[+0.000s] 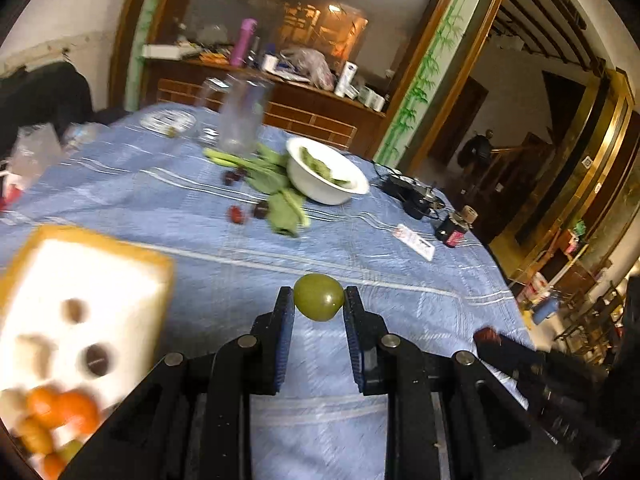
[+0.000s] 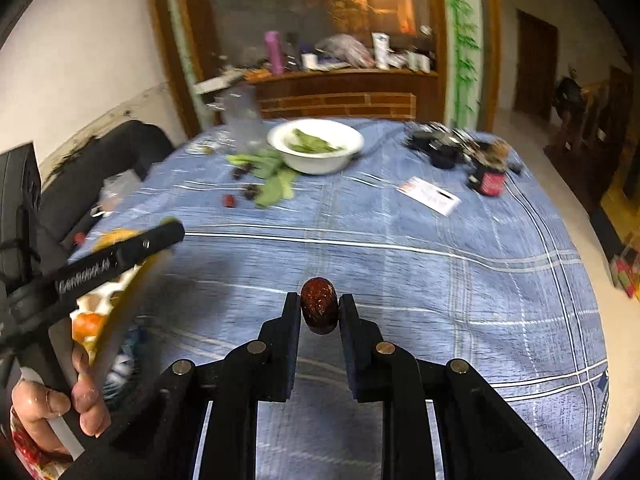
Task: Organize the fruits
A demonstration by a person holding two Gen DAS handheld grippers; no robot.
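Left tongs (image 1: 319, 300) over fruit tray (image 1: 92, 264); greens (image 1: 320, 168) in bowl (image 1: 320, 192)

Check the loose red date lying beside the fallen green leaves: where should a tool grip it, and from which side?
Grip the red date across its short middle, coming from above. It lies flat on the blue tablecloth, and the green leaves crowd its right side.

Black claw (image 1: 319, 300), blue-ridged pads (image 1: 285, 332)

The left gripper (image 1: 319, 300) clamps a green fruit (image 1: 319, 297) between its fingertips, above the blue tablecloth (image 1: 224, 256). Left of the fingers: a yellow-rimmed white tray (image 1: 132, 280) holding oranges (image 1: 60, 408). Beyond the fingertips: a white bowl (image 1: 320, 190).
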